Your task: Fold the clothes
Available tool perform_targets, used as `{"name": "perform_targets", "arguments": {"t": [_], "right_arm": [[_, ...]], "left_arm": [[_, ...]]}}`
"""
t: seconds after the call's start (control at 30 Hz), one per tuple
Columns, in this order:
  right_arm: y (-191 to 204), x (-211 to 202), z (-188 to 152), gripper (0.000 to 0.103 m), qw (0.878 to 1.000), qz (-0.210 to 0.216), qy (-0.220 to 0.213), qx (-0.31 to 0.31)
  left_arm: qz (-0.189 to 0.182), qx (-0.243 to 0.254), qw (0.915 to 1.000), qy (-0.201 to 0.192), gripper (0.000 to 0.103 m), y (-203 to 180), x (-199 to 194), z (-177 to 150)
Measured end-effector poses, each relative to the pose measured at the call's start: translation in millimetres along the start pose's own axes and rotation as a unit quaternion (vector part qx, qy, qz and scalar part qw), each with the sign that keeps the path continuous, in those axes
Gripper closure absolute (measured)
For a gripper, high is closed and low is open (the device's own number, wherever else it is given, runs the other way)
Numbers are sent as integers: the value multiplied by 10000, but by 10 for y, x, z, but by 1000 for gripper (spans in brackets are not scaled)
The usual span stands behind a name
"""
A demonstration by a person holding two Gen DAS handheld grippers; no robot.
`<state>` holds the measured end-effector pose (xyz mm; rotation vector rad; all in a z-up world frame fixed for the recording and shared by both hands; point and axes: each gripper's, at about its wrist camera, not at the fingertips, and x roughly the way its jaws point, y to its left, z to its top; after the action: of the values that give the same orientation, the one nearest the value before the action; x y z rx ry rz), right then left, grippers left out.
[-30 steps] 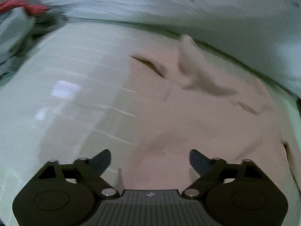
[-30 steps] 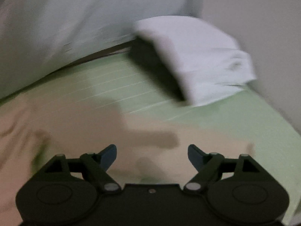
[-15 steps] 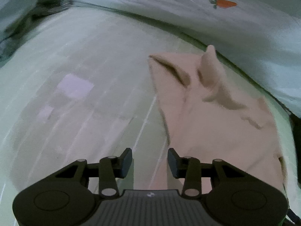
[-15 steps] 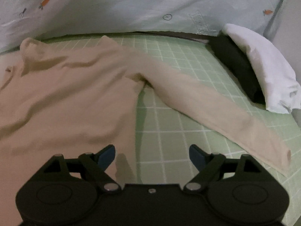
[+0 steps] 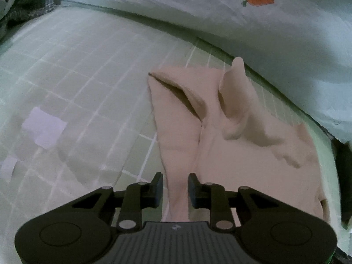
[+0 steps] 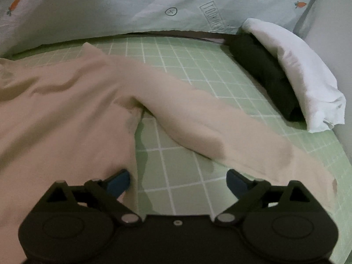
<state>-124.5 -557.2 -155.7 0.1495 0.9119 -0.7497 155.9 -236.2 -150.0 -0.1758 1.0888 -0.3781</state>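
A beige long-sleeved top (image 6: 66,114) lies spread on a green grid mat (image 6: 189,70). Its right sleeve (image 6: 209,127) stretches out toward the lower right. In the left wrist view the top (image 5: 242,154) is rumpled, with a fold standing up near the far edge. My left gripper (image 5: 175,189) is shut on a narrow strip of the beige fabric, which runs up between the pads. My right gripper (image 6: 178,181) is open, low over the mat between the body's side edge and the sleeve; its left fingertip (image 6: 118,181) touches the body's edge.
A pale blue carrot-print bedcover (image 6: 154,6) rises behind the mat. A folded black garment (image 6: 261,74) and a white one (image 6: 303,79) lie at the right. A dark knitted item (image 5: 30,4) sits far left. Pale paper patches (image 5: 44,127) lie on the mat.
My left gripper closed from wide open onto the beige fabric. My right gripper swung from the white and black pile to the sleeve and body, and stayed open.
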Motion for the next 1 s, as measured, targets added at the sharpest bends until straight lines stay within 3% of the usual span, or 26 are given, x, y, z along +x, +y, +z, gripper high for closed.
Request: {"name": "perform_targets", "arguments": {"t": [0.1, 0.13, 0.27, 0.5, 0.77, 0.87, 1.0], "right_arm": [[-29, 23, -12, 3, 10000, 67, -32, 43], [-48, 34, -11, 2, 9999, 105, -29, 88], [-75, 55, -14, 2, 9997, 220, -55, 116], [-119, 59, -53, 0, 9991, 356, -157, 195], [-143, 61, -65, 0, 9985, 396, -211, 303], [-145, 64, -69, 0, 9985, 390, -217, 319], [-155, 69, -75, 0, 9984, 395, -213, 354]], "left_arm": [[130, 140, 9998, -89, 83, -50, 6, 3], [216, 204, 9995, -62, 103, -69, 17, 12], [404, 285, 9987, -84, 102, -111, -9, 44], [787, 657, 9917, -770, 102, -186, -404, 164], [1833, 808, 9602, -1948, 102, 38, -1092, 548], [2158, 981, 9496, -2050, 102, 126, -1163, 554], [2213, 1086, 9579, -1469, 102, 242, -977, 381]]}}
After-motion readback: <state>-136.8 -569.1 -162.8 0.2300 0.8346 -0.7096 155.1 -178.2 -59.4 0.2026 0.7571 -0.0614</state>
